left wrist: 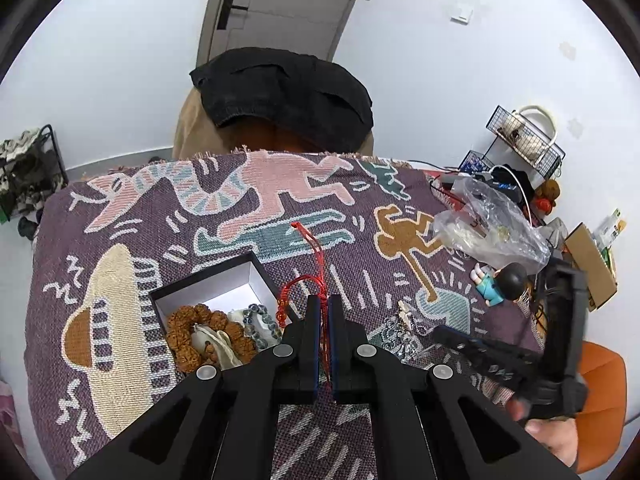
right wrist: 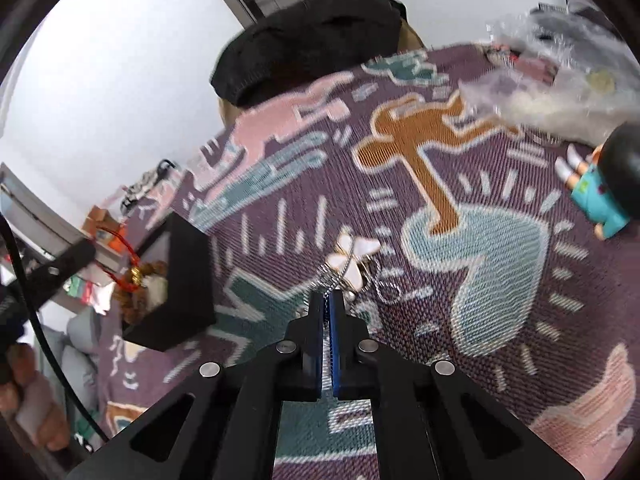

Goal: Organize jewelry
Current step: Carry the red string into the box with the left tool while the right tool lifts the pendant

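Note:
My left gripper [left wrist: 324, 300] is shut on a red cord bracelet [left wrist: 310, 280], whose loop and gold charm hang by the right edge of the black jewelry box [left wrist: 208, 284]. The box holds a brown bead bracelet [left wrist: 188, 320], a white piece and a grey bead bracelet [left wrist: 262, 320]. My right gripper [right wrist: 329, 296] is shut on the silver chain of a necklace with a white butterfly pendant [right wrist: 354, 256], which lies on the patterned blanket [right wrist: 480, 280]. In the right wrist view the box [right wrist: 180, 280] stands to the left, with the red cord [right wrist: 124, 260] above it.
A toy figure [left wrist: 496, 284] and a crumpled clear plastic bag [left wrist: 488, 224] lie at the right of the blanket. More silver jewelry [left wrist: 400, 332] lies right of my left gripper. A chair with a black garment [left wrist: 284, 96] stands behind the table.

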`<state>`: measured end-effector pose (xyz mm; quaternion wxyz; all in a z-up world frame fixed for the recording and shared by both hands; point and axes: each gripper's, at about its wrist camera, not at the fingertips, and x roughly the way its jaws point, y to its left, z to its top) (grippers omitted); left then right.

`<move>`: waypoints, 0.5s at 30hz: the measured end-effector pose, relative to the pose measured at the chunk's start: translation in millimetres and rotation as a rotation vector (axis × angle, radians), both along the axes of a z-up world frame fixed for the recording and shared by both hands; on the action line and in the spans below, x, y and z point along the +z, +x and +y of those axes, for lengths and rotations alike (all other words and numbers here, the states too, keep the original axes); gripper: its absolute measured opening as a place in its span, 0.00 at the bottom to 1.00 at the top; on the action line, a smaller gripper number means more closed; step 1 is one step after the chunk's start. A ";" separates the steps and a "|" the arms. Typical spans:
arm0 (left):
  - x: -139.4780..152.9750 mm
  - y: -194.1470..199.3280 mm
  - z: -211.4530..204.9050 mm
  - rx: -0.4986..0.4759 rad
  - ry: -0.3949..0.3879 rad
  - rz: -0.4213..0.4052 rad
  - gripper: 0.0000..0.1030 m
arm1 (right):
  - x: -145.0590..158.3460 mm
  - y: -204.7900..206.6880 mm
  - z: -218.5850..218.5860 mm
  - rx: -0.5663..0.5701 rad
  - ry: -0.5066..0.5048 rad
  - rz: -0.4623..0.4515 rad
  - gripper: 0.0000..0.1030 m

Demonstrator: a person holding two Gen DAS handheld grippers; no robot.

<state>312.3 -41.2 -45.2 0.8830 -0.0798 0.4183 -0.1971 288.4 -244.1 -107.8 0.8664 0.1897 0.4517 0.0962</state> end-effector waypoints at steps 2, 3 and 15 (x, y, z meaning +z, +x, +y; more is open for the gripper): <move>2.3 -0.9 3.7 0.004 -0.007 -0.005 0.03 | 13.6 -2.2 -0.5 0.002 -0.004 -0.028 0.04; 3.8 -1.7 5.3 0.006 -0.011 -0.008 0.03 | 20.7 -3.3 -0.2 0.005 -0.002 -0.042 0.04; 20.2 -10.0 30.6 0.051 -0.027 -0.048 0.03 | 124.9 -13.9 12.2 0.037 -0.081 -0.233 0.03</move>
